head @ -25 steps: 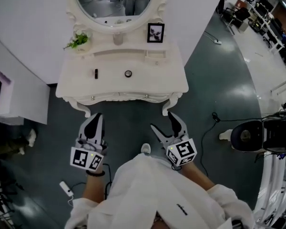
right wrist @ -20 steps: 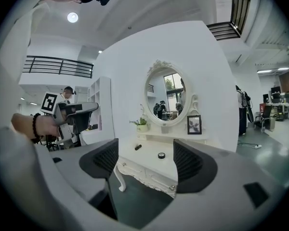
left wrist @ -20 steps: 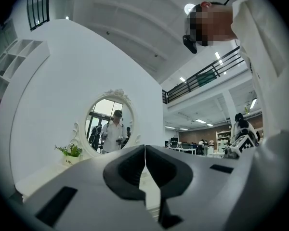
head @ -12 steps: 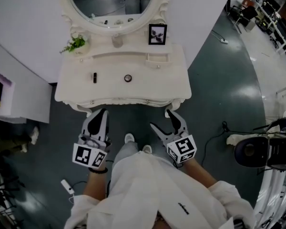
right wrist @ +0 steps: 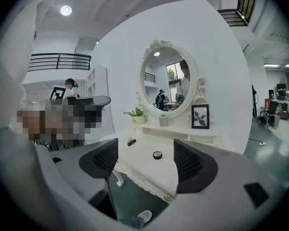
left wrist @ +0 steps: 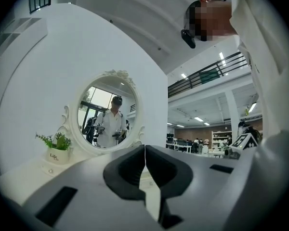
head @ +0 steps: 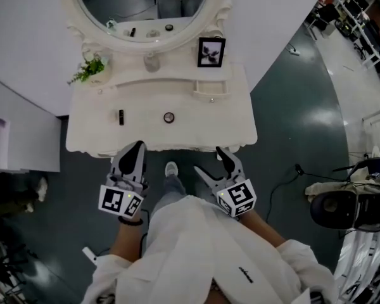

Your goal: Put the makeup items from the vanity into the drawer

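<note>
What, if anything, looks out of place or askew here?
Nothing stands out. The dark tube and round compact lie apart on the vanity; the plant and framed picture stand upright. The left tongs are shut, the right tongs open, both empty.

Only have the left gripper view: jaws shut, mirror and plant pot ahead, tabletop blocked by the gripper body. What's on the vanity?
Observer: Two small items on the vanity: a dark tube at left and a round compact near the middle, lying apart.
Operator: State of the other gripper?
Observer: The right gripper is open, with nothing between its jaws.
Operator: Is mine over the tabletop yet?
Observer: Barely. In the head view the left gripper has its tip about at the front edge, short of both items.
</note>
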